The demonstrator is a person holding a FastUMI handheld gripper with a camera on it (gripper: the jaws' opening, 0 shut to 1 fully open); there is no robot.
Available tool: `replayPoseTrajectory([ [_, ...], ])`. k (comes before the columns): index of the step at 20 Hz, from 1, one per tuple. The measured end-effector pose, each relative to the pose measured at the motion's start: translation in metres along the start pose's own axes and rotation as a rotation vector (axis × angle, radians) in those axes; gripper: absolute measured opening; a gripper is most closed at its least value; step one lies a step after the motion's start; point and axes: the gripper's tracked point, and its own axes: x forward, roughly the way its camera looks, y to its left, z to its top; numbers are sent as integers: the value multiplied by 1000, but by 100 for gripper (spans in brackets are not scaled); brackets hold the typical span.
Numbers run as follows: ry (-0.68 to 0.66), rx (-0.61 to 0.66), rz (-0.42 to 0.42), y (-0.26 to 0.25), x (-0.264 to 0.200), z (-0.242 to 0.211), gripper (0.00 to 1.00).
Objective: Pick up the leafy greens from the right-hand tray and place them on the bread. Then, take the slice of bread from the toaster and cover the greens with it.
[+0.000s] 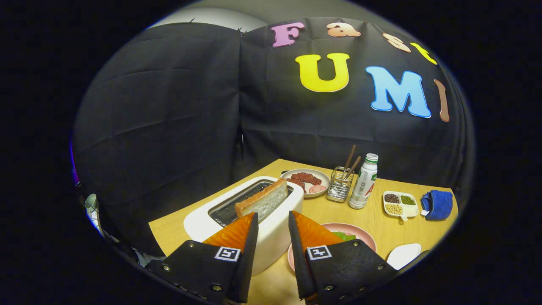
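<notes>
With its fingers spread and holding nothing, the hand-held gripper hovers just before the white toaster, where the bread slice stands in the slot. Right of the toaster, a pink plate carries greens. Beyond on the bench: meat plate, chopstick holder, bottle, divided dish, blue cloth.

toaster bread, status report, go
Gripper open, empty, just short of the toaster. Bread slice upright in the slot, ahead of the fingers. Greens on the pink plate. Path clear.
</notes>
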Motion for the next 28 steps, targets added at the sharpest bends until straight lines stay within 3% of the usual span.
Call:
replayPoseTrajectory([
  [1,-5,-2,4,9,3,4,53],
  [2,-9,-9,5,15,6,6,55],
  [11,31,50,-60,24,44,-4,55],
  [18,18,12,-100,17,56,-9,54],
  [19,12,13,-103,17,50,-8,25],
  [24,-27,50,-88,13,41,1,24],
  [25,-35,85,-79,14,37,7,3],
  [28,-75,120,-65,5,24,26,3],
])
